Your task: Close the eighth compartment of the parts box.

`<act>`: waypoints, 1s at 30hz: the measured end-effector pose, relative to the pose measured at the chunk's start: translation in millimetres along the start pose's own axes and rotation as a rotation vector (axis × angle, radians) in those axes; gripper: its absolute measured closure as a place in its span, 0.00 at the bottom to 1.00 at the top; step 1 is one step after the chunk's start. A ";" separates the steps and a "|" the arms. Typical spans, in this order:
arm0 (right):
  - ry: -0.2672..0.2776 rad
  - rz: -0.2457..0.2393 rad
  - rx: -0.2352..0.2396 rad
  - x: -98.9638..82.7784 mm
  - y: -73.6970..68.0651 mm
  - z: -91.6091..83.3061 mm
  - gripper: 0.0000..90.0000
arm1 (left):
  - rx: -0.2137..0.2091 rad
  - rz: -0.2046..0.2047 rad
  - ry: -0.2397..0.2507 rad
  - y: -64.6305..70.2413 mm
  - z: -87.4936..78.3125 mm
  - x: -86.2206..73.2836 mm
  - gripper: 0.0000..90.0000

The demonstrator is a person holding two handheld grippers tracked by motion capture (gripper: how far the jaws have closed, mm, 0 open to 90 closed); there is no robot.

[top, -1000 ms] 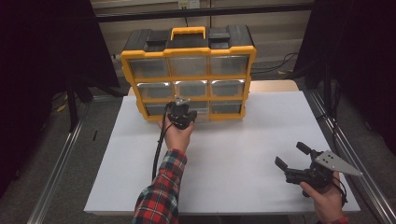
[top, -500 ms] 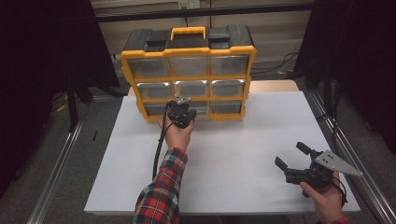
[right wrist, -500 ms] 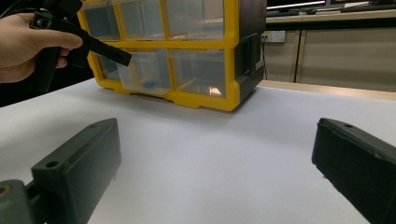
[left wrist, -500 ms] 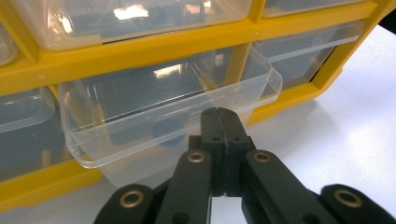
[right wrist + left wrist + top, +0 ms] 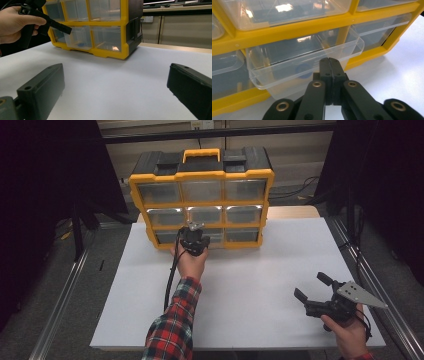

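The left claw (image 5: 329, 65) is sitting closed with nothing between its jaws, its tip at the front lip of the bottom middle drawer (image 5: 304, 67), which is standing pulled partway out of the organizer (image 5: 202, 195) at the surface's (image 5: 260, 285) far edge. Something blue (image 5: 302, 70) is showing blurred through the clear plastic, too dim to name. The right claw (image 5: 314, 287) is resting open near the front right corner, with bare white room between.
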State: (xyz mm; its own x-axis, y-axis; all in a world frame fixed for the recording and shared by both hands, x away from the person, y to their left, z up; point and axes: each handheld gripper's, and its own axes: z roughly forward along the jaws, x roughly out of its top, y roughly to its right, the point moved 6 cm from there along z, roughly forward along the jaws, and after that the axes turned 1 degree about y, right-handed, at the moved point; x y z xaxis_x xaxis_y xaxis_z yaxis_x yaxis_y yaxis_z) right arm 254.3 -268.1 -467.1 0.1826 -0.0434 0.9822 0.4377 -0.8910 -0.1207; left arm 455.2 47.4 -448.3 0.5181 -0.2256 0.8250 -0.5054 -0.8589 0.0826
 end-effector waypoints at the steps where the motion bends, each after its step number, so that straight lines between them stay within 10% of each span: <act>1: 0.003 0.003 0.000 0.0 -0.3 0.6 0.01 | 0.002 -0.012 0.009 0.7 1.0 0.5 1.00; 30: 0.002 -0.001 -0.004 0.0 0.3 -0.1 0.01 | 0.029 -0.008 0.011 -3.6 7.0 4.1 1.00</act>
State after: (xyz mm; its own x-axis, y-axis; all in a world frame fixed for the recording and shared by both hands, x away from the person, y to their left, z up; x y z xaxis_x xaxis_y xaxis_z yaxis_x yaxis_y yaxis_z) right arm 254.3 -268.4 -467.2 0.1808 -0.0435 0.9826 0.4343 -0.8928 -0.1194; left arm 463.9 46.3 -449.1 0.5140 -0.2139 0.8307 -0.4814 -0.8735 0.0729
